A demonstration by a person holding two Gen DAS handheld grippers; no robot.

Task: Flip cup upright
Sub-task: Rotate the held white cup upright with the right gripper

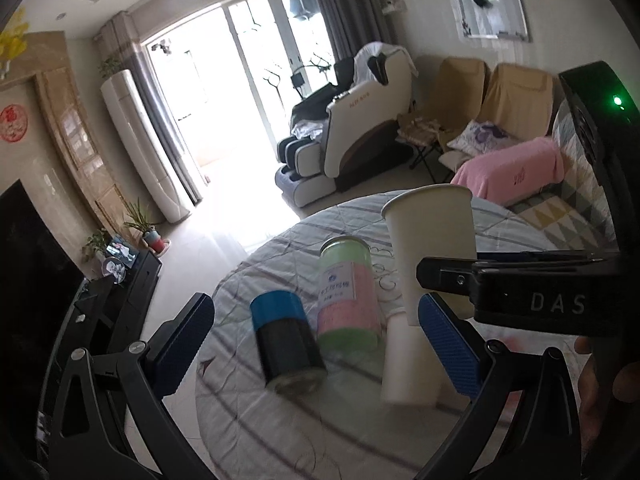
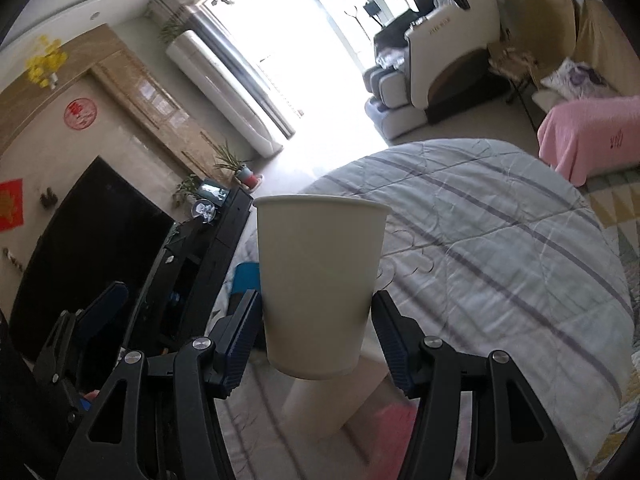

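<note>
Left wrist view: from above the table's (image 1: 280, 432) near edge, facing across it toward the balcony windows (image 1: 240, 80); close. Right wrist view: nearer, tilted, same heading. Shared: paper cup (image 1: 430, 248) (image 2: 320, 288), striped tablecloth (image 2: 500, 240), massage chair (image 1: 360, 128) (image 2: 440, 60).

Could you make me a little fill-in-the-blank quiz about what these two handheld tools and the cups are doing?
1. The white paper cup held by the right gripper has its open rim facing ____.
2. The left gripper has jaws that are ____ and holds nothing.
3. The second white paper cup rests on the table with the striped grey cloth, its wider end facing ____.
4. The black cylinder has a ____ top.

Missing words: up; open; down; blue
</note>
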